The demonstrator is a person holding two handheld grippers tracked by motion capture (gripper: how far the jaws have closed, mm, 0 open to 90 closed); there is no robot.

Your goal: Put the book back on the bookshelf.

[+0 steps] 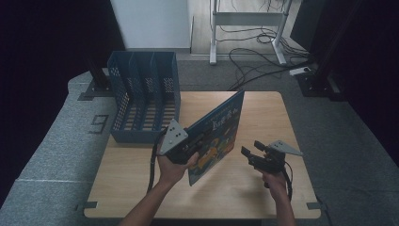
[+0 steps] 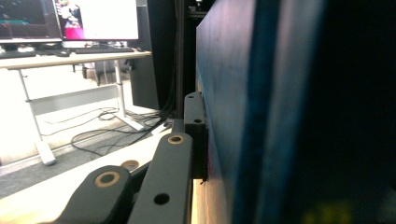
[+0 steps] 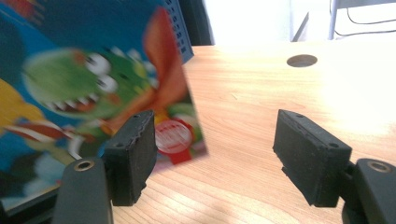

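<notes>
Two grippers work over the wooden worktop [image 1: 263, 188]. Pinched between the jaws of the left gripper [image 1: 195, 143] is a blue picture book [image 1: 221, 127], tilted up on its lower edge near the middle of the worktop, with its cover facing the right gripper [image 1: 254, 153]. That cover shows a green cartoon creature with big teeth. Just right of the book, the right gripper hangs with its jaws spread and only bare wood between them. Left of the book and a little behind it stands a blue slotted file rack [image 1: 143, 101], near the worktop's far left corner.
</notes>
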